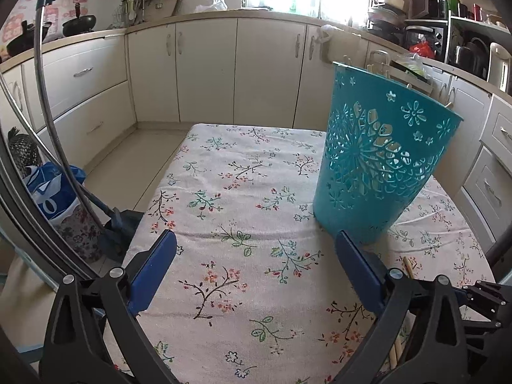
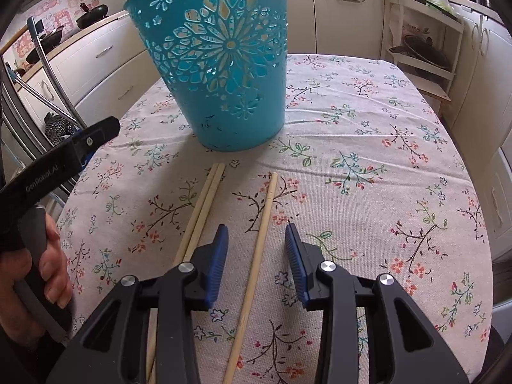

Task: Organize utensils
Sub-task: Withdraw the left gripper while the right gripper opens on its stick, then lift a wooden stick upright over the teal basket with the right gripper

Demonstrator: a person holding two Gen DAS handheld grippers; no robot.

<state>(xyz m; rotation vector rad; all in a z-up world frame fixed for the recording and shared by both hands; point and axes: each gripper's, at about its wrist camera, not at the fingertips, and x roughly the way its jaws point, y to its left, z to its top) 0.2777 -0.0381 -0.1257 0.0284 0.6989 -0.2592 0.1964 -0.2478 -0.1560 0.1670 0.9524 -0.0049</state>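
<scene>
Standing on the desk [image 2: 368,134], a teal plastic bin [image 2: 220,64] tapers downward, its wall pierced with flower cut-outs; the cloth under it is a pale weave printed with twigs and blossoms. Three slim wooden chopsticks lie before it: a touching pair [image 2: 200,211] and a single [image 2: 259,246]. The right gripper [image 2: 257,240] straddles the single, ribbed blue fingers [image 2: 296,256] spread. The left gripper [image 1: 256,246], marked "GenRobot.AI", hovers beside the bin, fingers wide apart, a hand [image 2: 41,275] curled round its handle.
</scene>
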